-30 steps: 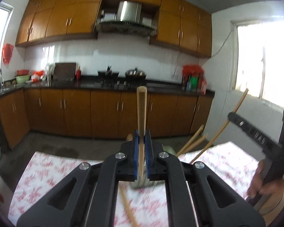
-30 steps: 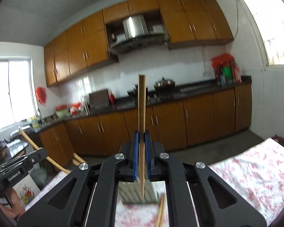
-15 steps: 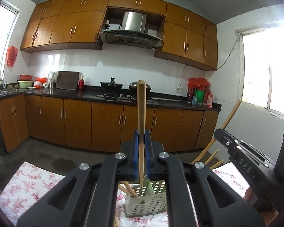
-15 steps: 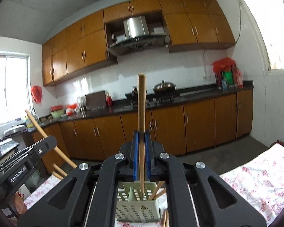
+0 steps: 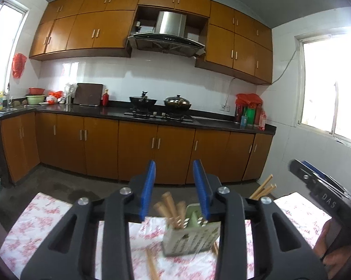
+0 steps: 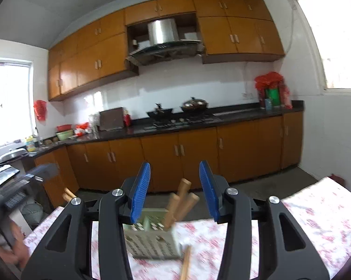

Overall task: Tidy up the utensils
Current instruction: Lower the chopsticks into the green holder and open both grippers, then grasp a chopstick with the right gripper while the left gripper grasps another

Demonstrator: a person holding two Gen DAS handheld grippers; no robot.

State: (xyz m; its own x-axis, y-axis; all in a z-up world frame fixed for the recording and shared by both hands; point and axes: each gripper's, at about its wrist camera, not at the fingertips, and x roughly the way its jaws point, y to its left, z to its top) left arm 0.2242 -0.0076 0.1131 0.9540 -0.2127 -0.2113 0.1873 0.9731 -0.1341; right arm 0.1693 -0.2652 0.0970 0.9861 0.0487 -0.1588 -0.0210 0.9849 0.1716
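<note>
Left gripper (image 5: 175, 186) just opened, jaws apart, holding nothing. Below it, chopsticks (image 5: 170, 207) standing in perforated holder (image 5: 189, 238) on floral tablecloth (image 5: 35, 228). Right gripper (image 6: 174, 186) likewise just opened, empty. Loose chopstick (image 6: 186, 266) beside holder, probably another near left; those remain. Bare cloth either side, table edges near.

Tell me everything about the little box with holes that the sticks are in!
The utensil holder is a pale greenish-grey plastic box with rows of small slots and an inner divider. It stands on the flowery tablecloth, looking slightly tilted, though blurred. Several wooden chopsticks lean inside it, and another lies on the cloth at its base.
</note>
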